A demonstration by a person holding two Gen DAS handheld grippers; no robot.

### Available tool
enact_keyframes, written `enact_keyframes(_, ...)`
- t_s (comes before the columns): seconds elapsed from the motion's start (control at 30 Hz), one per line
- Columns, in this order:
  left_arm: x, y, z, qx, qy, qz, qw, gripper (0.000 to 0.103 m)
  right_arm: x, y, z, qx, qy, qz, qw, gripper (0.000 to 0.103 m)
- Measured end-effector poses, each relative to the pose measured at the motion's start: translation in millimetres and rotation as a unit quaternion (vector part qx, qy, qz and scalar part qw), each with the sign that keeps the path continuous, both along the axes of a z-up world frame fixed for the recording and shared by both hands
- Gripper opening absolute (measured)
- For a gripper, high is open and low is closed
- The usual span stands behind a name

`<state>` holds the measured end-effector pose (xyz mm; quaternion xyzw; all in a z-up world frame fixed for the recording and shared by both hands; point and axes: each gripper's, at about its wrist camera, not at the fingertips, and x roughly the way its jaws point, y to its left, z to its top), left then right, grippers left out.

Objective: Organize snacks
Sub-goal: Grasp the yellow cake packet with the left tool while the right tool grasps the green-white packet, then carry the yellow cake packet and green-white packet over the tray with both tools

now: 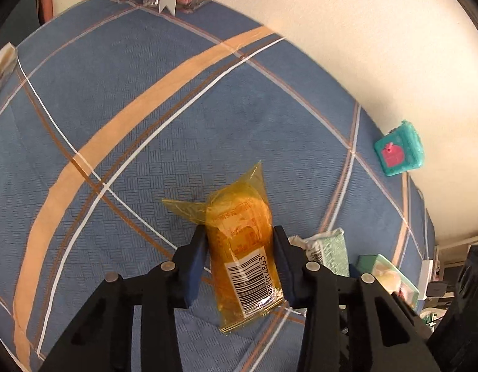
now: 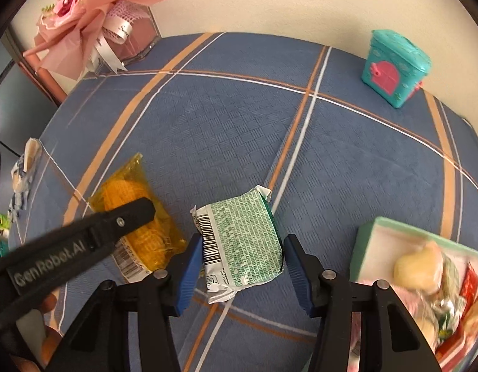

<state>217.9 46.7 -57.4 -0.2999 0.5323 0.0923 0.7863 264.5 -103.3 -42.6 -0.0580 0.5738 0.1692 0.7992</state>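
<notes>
I have my left gripper [image 1: 239, 260] clamped across the middle of a yellow see-through plastic packet of round golden biscuits [image 1: 243, 248], both blue pads pressing its sides; its far twisted end juts forward over the blue checked cloth with orange and white stripes [image 1: 146, 155] that covers the desk. I hold it across the narrow width, I judge, because the wrapper is slippery and the firm stack inside gives the pads something to bite on. A white barcode label faces up on it; the digits are only partly legible, so I will not read them out.

My right gripper [image 2: 242, 251] straddles a green-and-white foil snack pack printed with dense small text [image 2: 242, 241], lying back side up near the middle of the desk. The left pad touches its barcode end; whether the right pad presses it I cannot tell.

At the desk's near right edge sits a mint-green shallow box already filled with wrapped snacks [image 2: 367, 238], which I take to be the destination for both packets. The left gripper's arm, seen from the right wrist, carries the lettering "GenRobot.AI". A teal lidded container with a pink door motif [image 2: 393, 68] stands at the far right edge, against the wall.
</notes>
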Motion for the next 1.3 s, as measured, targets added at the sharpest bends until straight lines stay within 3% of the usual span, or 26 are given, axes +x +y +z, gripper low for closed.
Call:
enact_keyframes(0.2, -19.3, -5.7, 30.0, 0.012, -0.024, -0.011, 0.9996, 0.043, -18.1, -16.2, 23.1, 0.022, -0.013, -0.018, 1.000, 0.055)
enact_keyframes(0.47, -39.9, -33.8, 62.9, 0.035, -0.056, -0.045, 0.9968, 0.043, -51.2, -40.0, 50.5, 0.014, -0.046, -0.050, 0.998, 0.055)
enact_keyframes(0.77, -49.9, -72.1, 93.4, 0.049, -0.093, -0.093, 0.9901, 0.043, -85.3, -95.7, 82.1, 0.022, -0.072, -0.117, 0.990, 0.055)
enact_keyframes(1.07, -55.8, -153.2, 111.8, 0.080, -0.111, -0.189, 0.9724, 0.043, -120.8, -189.6, 88.4, -0.017, -0.080, -0.229, 0.970, 0.055)
enact_keyframes(1.3, -60.7, -228.0, 105.4, 0.086, -0.106, -0.278, 0.9509, 0.043, -139.9, -252.6, 80.0, -0.025, -0.065, -0.292, 0.954, 0.055)
